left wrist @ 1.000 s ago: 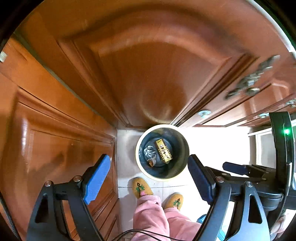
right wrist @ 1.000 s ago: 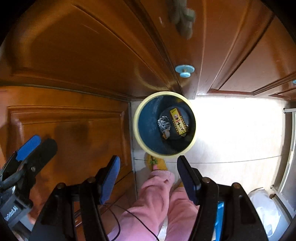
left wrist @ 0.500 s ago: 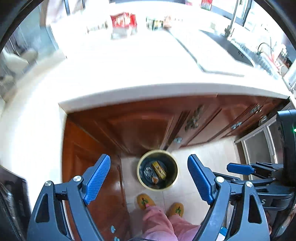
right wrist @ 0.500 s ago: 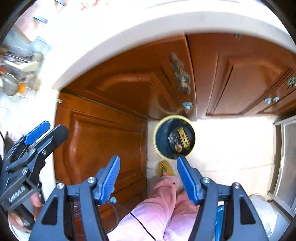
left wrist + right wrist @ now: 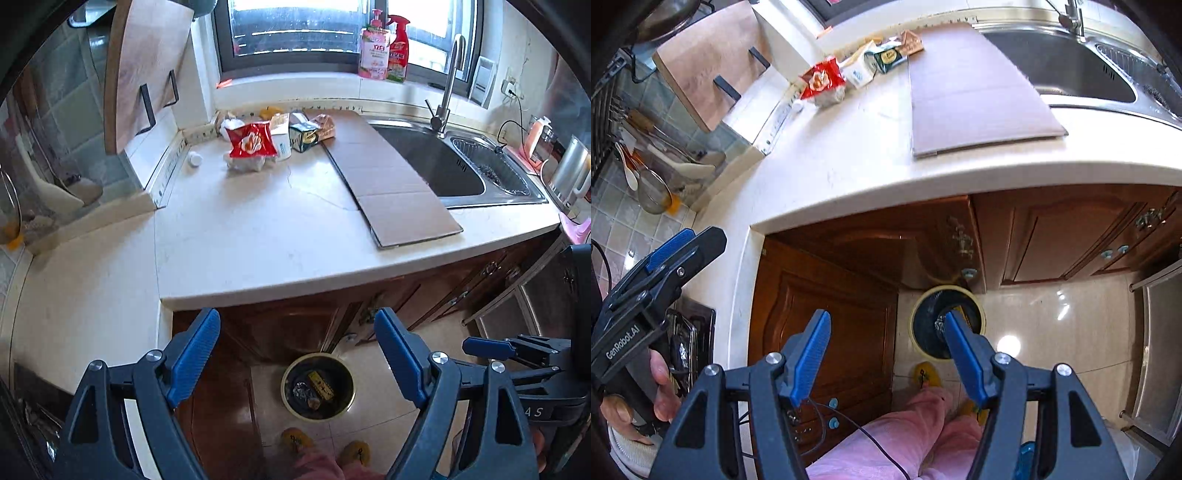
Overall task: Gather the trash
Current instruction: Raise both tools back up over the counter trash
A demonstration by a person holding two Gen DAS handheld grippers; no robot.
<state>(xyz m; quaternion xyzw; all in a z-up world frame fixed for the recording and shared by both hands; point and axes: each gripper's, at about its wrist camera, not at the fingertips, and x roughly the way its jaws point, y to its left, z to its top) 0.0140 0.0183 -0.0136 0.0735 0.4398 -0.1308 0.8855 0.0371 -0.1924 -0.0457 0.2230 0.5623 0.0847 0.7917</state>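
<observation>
Trash bin (image 5: 317, 387), yellow-rimmed and dark inside, on the tiled floor against the cabinet, holds a yellow wrapper (image 5: 320, 384) | left gripper (image 5: 297, 356) and right gripper (image 5: 884, 356) gape empty | red snack bag (image 5: 250, 141) and cartons on the far countertop (image 5: 258, 236)

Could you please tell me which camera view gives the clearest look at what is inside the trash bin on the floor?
The left wrist view: the trash bin sits unobstructed between the open left tongs, showing a yellow wrapper and crumpled foil inside. In the right wrist view, a finger of the right tongs covers most of the bin's contents.
</observation>
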